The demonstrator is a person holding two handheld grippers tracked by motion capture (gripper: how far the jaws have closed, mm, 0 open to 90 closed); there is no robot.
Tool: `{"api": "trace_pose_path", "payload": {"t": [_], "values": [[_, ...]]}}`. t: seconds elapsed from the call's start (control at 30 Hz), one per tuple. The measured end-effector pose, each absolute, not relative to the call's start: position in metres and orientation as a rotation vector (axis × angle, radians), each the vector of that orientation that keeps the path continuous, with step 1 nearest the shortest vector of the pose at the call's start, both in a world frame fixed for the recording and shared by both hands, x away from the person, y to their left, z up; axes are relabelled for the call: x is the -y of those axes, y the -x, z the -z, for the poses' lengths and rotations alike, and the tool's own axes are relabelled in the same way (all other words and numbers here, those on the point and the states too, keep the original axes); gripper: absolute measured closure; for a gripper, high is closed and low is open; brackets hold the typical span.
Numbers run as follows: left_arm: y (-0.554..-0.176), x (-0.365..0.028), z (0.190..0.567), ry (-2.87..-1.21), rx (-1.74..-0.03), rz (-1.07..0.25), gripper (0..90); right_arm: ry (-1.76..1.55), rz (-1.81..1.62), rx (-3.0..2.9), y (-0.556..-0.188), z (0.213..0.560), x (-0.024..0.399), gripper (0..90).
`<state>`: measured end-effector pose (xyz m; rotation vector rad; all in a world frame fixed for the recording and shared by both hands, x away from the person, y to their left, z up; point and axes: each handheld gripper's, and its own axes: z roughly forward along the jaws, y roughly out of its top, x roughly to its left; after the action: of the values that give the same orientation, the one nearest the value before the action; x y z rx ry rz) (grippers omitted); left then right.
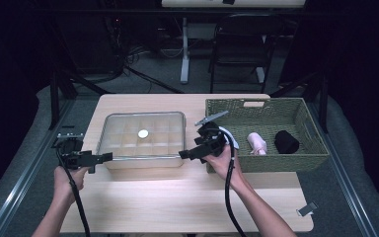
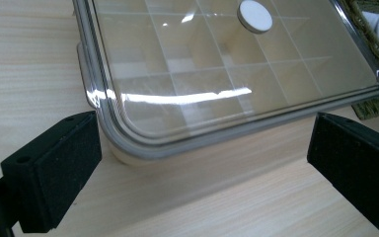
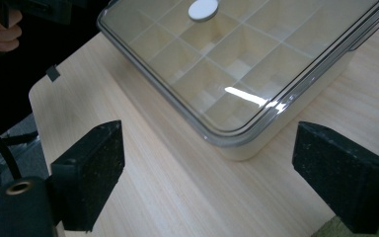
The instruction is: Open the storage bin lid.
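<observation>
A clear-lidded compartment box (image 1: 128,143) with a white round knob (image 1: 143,133) on its lid sits mid-table. My left gripper (image 1: 107,157) is level at the box's front-left corner, its jaws open and nothing between them. In the left gripper view the box corner (image 2: 128,143) lies just beyond the open left gripper (image 2: 202,168). My right gripper (image 1: 183,154) points left at the box's front-right corner, also open and empty. The right gripper view shows that corner (image 3: 237,143) ahead of the wide-apart jaws of the right gripper (image 3: 207,173).
A green woven basket (image 1: 276,162) stands right of the box, with a pink item (image 1: 257,143) and a black cylinder (image 1: 286,141) inside. A small grey object (image 1: 307,209) lies near the table's front-right corner. Bare wood stretches along the front of the table.
</observation>
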<state>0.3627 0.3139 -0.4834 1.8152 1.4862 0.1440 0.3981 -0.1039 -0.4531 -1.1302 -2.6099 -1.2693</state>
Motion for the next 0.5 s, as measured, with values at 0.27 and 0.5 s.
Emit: {"api": "trace_pose_path", "payload": {"t": [0.27,0.5], "values": [[-0.387,-0.318,0.48,-1.826,-1.501,-0.158,2.7,1.225,1.227,2.603,-0.427,0.444,0.099,22.9],[-0.404,-0.321,0.483,-1.824,-1.52,-0.131,5.2,1.271,1.187,2.615,-0.446,0.443,0.096,28.6]]}}
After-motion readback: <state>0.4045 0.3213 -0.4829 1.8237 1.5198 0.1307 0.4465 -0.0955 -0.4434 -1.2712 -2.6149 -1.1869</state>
